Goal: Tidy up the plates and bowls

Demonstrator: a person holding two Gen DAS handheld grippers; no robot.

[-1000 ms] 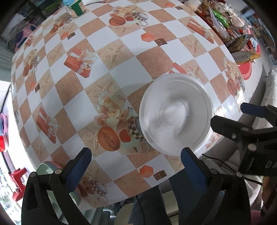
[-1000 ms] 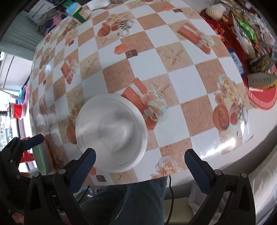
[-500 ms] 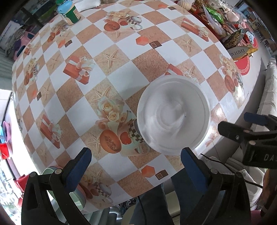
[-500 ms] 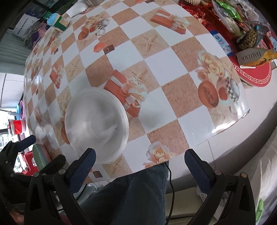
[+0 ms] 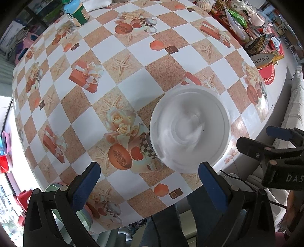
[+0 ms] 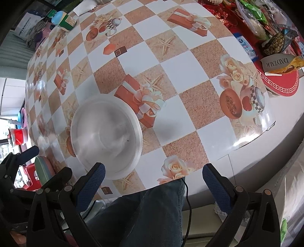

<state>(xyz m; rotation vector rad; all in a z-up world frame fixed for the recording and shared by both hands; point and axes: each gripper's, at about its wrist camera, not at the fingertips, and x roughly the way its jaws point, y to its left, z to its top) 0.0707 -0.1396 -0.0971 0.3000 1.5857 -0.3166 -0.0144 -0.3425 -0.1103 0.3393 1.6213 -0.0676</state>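
A white bowl (image 5: pixel 190 129) sits upright on the checkered tablecloth near the table's front edge; it also shows in the right wrist view (image 6: pixel 106 136). My left gripper (image 5: pixel 148 178) is open and empty, hovering above the front edge just left of the bowl. My right gripper (image 6: pixel 152 178) is open and empty above the edge, its left finger (image 6: pixel 93 180) near the bowl's near rim. A stack of pale green and pink plates (image 5: pixel 57 187) lies at the front left edge, partly hidden by my left finger; it also shows in the right wrist view (image 6: pixel 42 167).
A blue-lidded green jar (image 5: pixel 77 12) stands at the far side. Snack bags and a red mat (image 6: pixel 279 76) crowd the right end. The person's jeans-clad leg (image 6: pixel 152 212) and a cable are below the table edge. Red and pink tubs (image 6: pixel 19 133) sit off to the left.
Both grippers have drawn back and up from the table, so the bowl appears further ahead. The right view has swung left to right. The bowl has not moved.
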